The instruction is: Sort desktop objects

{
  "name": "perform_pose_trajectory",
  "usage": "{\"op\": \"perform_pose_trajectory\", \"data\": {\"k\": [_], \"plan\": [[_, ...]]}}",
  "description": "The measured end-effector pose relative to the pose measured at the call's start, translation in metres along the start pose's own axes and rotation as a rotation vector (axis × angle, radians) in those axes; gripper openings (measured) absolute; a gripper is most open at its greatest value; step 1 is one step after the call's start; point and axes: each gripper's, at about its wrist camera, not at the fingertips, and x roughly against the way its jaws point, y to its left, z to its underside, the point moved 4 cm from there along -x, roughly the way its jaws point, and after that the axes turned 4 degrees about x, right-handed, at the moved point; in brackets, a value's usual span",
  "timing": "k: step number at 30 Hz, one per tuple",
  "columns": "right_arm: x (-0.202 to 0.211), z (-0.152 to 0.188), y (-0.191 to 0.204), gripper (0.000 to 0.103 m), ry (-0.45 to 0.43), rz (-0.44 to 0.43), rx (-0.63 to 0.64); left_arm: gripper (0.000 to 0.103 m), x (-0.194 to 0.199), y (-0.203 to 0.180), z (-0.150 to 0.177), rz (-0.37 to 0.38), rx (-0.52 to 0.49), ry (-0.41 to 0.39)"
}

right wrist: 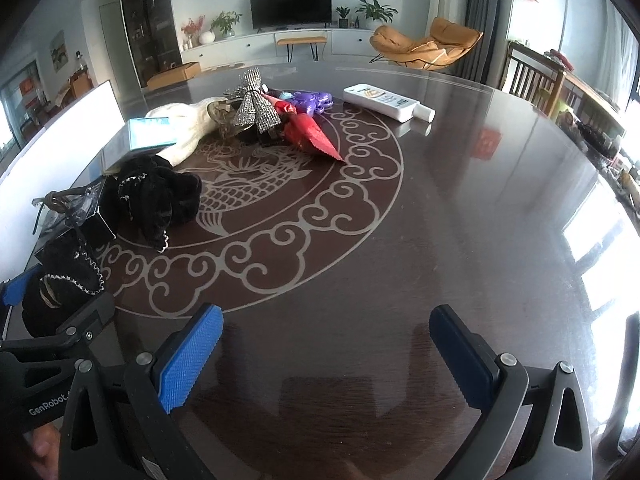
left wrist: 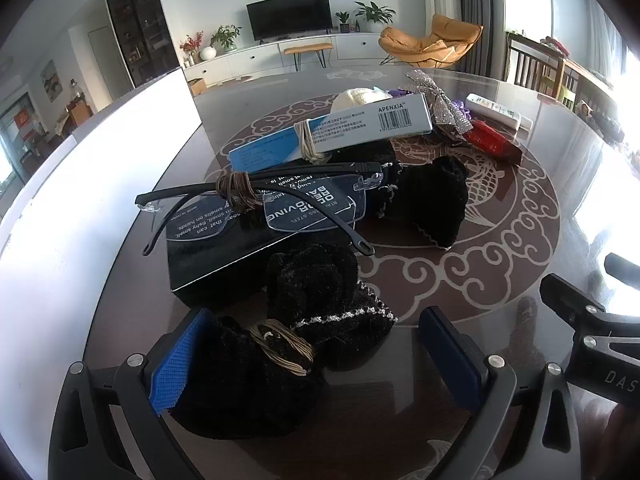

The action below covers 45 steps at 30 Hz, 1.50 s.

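Observation:
My left gripper (left wrist: 316,356) is open, its blue pads either side of a black knitted sock (left wrist: 280,344) with a tan hair tie (left wrist: 284,346) lying on it. Behind it, rimless glasses (left wrist: 256,204) with a brown hair tie (left wrist: 236,190) rest on a black box (left wrist: 224,264). A blue and white box (left wrist: 332,130) and a second black sock (left wrist: 424,200) lie farther back. My right gripper (right wrist: 324,352) is open and empty over bare table; the near sock (right wrist: 64,280) and far sock (right wrist: 156,196) lie to its left.
A white board (left wrist: 100,176) stands along the table's left side. A silver bow (right wrist: 256,108), a red packet (right wrist: 312,134), purple toys (right wrist: 312,102), a cream sock (right wrist: 188,126) and a white bottle (right wrist: 386,102) lie at the back. The table (right wrist: 460,220) is dark and glossy.

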Motion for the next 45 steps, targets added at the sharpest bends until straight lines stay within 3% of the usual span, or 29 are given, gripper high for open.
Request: {"op": "perform_pose_trajectory", "data": {"k": [30,34,45], "plan": [[-0.007,-0.001,0.003,0.103,0.020,-0.008,0.012,0.103,-0.002,0.012,0.003,0.020,0.039,0.019],[-0.006,-0.001,0.003,0.103,0.018,-0.012,0.010,0.103,0.009,0.015,0.001,0.079,0.054,-0.032],[-0.007,-0.002,0.003,0.103,0.017,-0.015,0.008,0.103,0.005,0.023,0.002,0.112,0.112,-0.009]]}}
